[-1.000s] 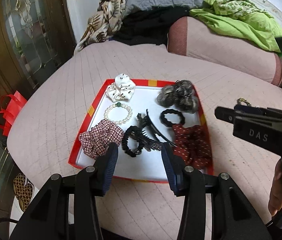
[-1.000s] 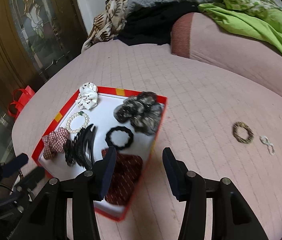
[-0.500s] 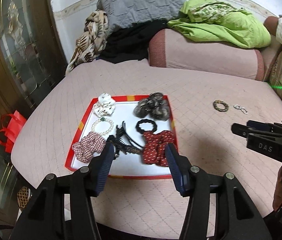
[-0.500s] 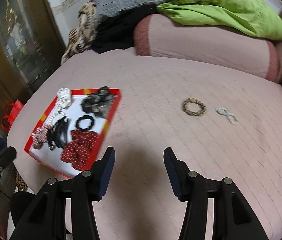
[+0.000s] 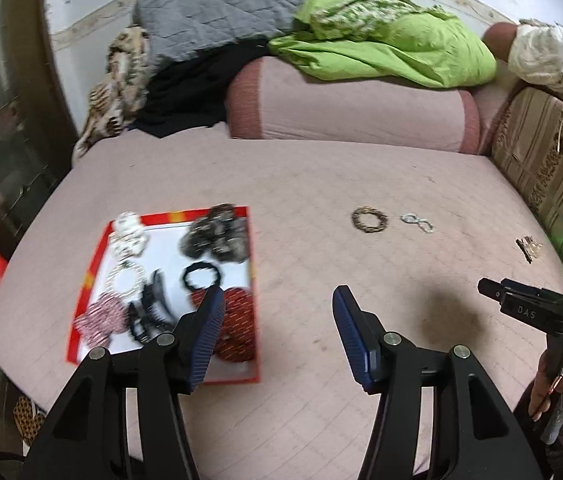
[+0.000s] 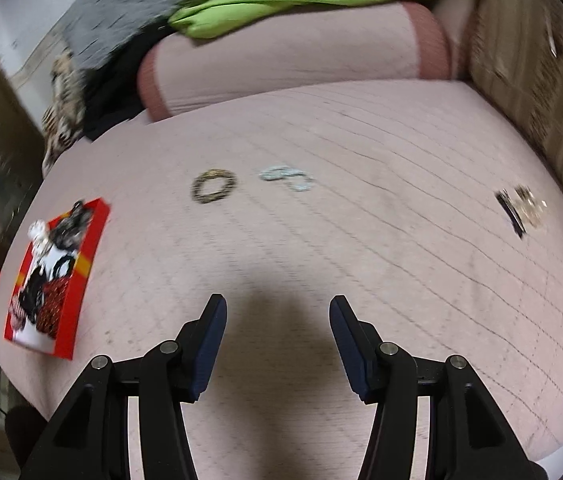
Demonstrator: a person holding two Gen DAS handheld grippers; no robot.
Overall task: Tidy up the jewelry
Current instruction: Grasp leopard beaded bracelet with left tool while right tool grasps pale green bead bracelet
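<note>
three loose pieces lie on the pink bed cover: a dark beaded bracelet, a pale chain bracelet just beside it, and a gold hair clip well apart to the right. the red tray (already crowded with scrunchies and a pearl bracelet) sits far left. our right gripper and left gripper hover with jaws moderately apart and empty. we judge the step is reaching for a loose piece; next calls for lowering over one bracelet and closing.
</note>
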